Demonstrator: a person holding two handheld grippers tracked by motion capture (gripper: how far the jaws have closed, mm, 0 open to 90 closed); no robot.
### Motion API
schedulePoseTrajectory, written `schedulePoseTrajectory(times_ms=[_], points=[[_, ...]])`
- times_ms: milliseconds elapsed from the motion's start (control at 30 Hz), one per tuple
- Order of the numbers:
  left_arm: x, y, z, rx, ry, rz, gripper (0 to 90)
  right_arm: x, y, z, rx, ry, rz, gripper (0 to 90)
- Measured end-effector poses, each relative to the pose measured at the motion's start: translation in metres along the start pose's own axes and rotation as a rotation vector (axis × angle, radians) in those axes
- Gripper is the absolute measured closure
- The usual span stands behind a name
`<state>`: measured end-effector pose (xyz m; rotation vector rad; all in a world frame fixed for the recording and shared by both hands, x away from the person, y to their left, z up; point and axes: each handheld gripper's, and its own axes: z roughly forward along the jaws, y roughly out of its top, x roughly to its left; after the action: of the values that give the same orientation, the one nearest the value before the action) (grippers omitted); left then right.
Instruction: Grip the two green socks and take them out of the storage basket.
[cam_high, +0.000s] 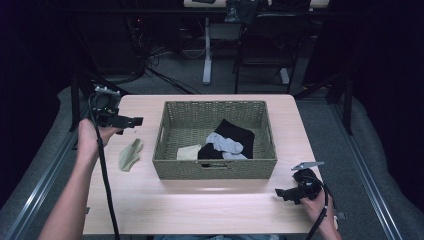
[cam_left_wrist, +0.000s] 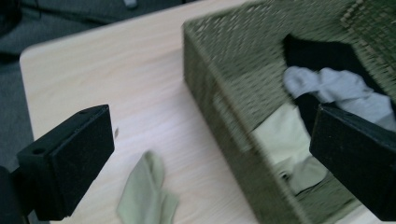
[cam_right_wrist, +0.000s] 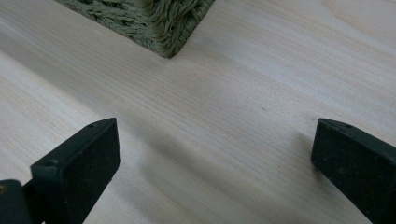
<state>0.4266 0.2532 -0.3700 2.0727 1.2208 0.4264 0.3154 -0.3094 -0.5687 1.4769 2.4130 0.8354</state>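
Observation:
A pale green sock (cam_high: 130, 154) lies flat on the wooden table, just left of a woven olive basket (cam_high: 215, 169). Inside the basket are a black sock (cam_high: 235, 132), a grey sock (cam_high: 226, 144) and a pale yellowish sock (cam_high: 189, 152). My left gripper (cam_high: 127, 121) hangs above the table's left side, over the loose sock, open and holding nothing. The left gripper view looks past its wide jaws (cam_left_wrist: 210, 135) at the green sock (cam_left_wrist: 145, 191) and the basket's wall (cam_left_wrist: 219, 93). My right gripper (cam_high: 282, 194) rests open near the front right, empty (cam_right_wrist: 215, 140).
The basket's front corner (cam_right_wrist: 154, 23) shows ahead of the right gripper, with bare table (cam_right_wrist: 224, 84) between. The table's rounded far-left corner (cam_left_wrist: 32, 56) is close to the left hand. Chair and desk legs (cam_high: 207, 55) stand on the floor beyond the table.

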Motion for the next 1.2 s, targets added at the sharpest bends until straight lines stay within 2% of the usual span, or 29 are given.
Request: schedulePoseTrajectory(times_ms=[100,200,400,533,567,633,700,733,767,833,933,1000,1200], points=[[-0.016,0.012,0.003,-0.019,0.002,0.039,0.0,0.0,0.0,0.0,-0.005,-0.003,0.0,0.7],[-0.033,0.021,0.013,-0.032,-0.001,0.072,0.0,-0.001,0.0,0.0,-0.007,-0.006,0.001,0.7],[-0.057,0.027,0.046,0.011,-0.035,0.118,0.0,0.0,0.0,0.0,-0.005,0.001,-0.003,0.7],[-0.069,0.025,0.069,0.038,-0.049,0.135,0.1,0.0,0.0,0.0,-0.006,0.004,-0.005,0.7],[-0.075,0.024,0.081,0.046,-0.055,0.138,0.2,0.0,0.0,-0.001,-0.009,0.007,-0.003,0.7],[-0.077,0.023,0.087,0.049,-0.054,0.14,0.4,-0.001,0.0,-0.001,-0.009,0.007,-0.002,0.7],[-0.081,0.021,0.099,0.063,-0.054,0.138,0.3,-0.001,0.0,-0.001,-0.008,0.007,-0.002,0.7],[-0.085,0.019,0.111,0.082,-0.057,0.137,0.9,-0.001,0.0,-0.001,-0.006,0.01,-0.005,0.7],[-0.085,0.019,0.111,0.082,-0.057,0.137,1.4,-0.001,0.0,-0.001,-0.006,0.01,-0.005,0.7],[-0.089,0.017,0.122,0.099,-0.056,0.138,1.5,-0.001,0.0,-0.001,-0.006,0.01,-0.005,0.7],[-0.094,0.013,0.138,0.134,-0.062,0.15,3.0,-0.001,0.0,0.0,-0.007,0.007,-0.001,0.7],[-0.101,0.01,0.151,0.174,-0.074,0.166,5.4,0.0,0.0,-0.001,-0.008,0.007,-0.003,0.7],[-0.109,0.006,0.168,0.226,-0.09,0.186,10.6,0.0,0.0,0.0,-0.005,0.006,-0.005,0.7]])
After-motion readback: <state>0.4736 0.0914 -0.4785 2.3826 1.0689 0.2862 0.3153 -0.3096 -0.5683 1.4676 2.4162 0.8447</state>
